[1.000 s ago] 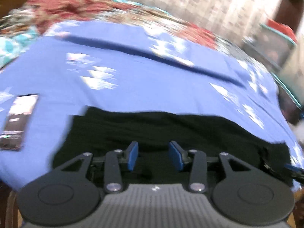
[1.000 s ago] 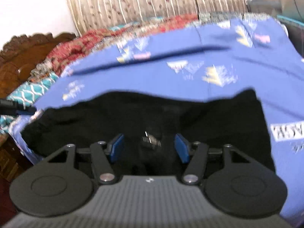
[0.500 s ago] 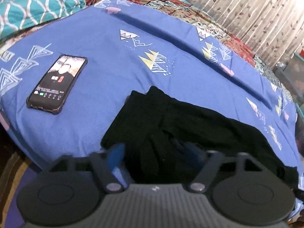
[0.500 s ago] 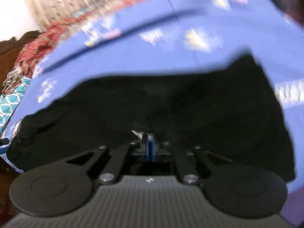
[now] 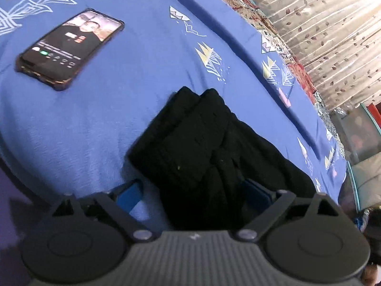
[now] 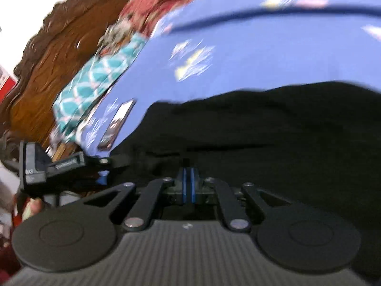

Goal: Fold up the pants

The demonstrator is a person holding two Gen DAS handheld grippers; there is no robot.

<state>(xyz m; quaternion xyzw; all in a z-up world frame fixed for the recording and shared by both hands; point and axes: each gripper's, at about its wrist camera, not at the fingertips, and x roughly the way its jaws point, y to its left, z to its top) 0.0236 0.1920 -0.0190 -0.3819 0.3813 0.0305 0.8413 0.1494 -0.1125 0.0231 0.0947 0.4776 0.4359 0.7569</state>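
Left wrist view: black pants lie on the blue bedsheet, their cuff end bunched between the spread pads of the left gripper; a phone rests on the sheet, well apart to the left
Left jaws: wide apart with cloth between them; not clamped
Right wrist view: blurred; the right gripper has its blue pads pressed together over black fabric; it appears to pinch a fold of the pants, though the cloth at the tips is too dark to be sure
Long axis: the pants run across the near edge of the bed, from the cuff end at the left gripper toward the right gripper; the left gripper shows at the left of the right view, at that far end
Deciding relation: the leg end lies directly ahead of and inside the left jaws, so the left hand is nearer that end
Judged step: probably closing the left jaws on the cuff, then carrying it along the axis toward the right gripper
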